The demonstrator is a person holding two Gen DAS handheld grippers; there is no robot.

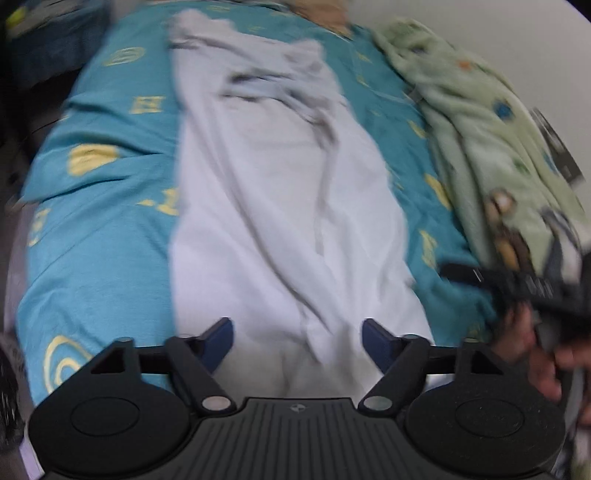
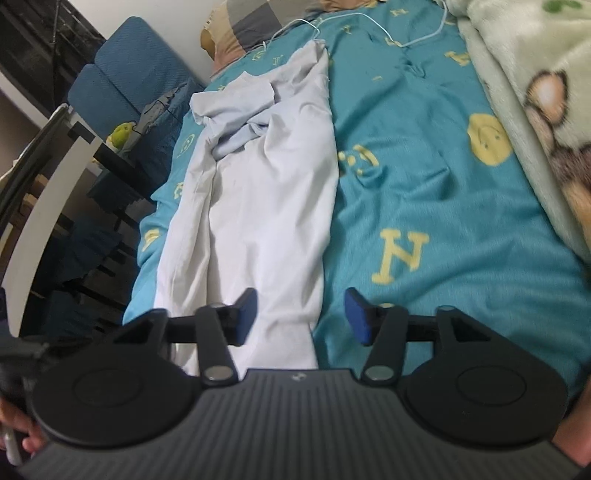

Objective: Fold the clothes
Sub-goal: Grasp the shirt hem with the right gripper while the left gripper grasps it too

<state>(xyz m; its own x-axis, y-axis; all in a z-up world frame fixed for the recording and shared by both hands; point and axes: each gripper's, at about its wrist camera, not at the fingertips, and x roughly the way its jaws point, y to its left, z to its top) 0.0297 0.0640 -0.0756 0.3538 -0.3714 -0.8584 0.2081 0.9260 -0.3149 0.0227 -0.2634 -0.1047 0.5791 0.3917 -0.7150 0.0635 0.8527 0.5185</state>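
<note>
A home bedroom: ahead of the jaws lies a bed under a teal sheet (image 2: 443, 192) printed with yellow letters and smileys, a fleece blanket (image 2: 524, 74) to their right, a pillow (image 2: 236, 33) at the far end, blue chairs (image 2: 122, 81) left.

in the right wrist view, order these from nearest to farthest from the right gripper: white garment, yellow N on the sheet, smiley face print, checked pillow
1. white garment: its near end lies between the open fingers of the right gripper.
2. yellow N: on the sheet, just ahead to the right.
3. smiley face print: farther up, right side.
4. checked pillow: at the head of the bed, top left.
</note>
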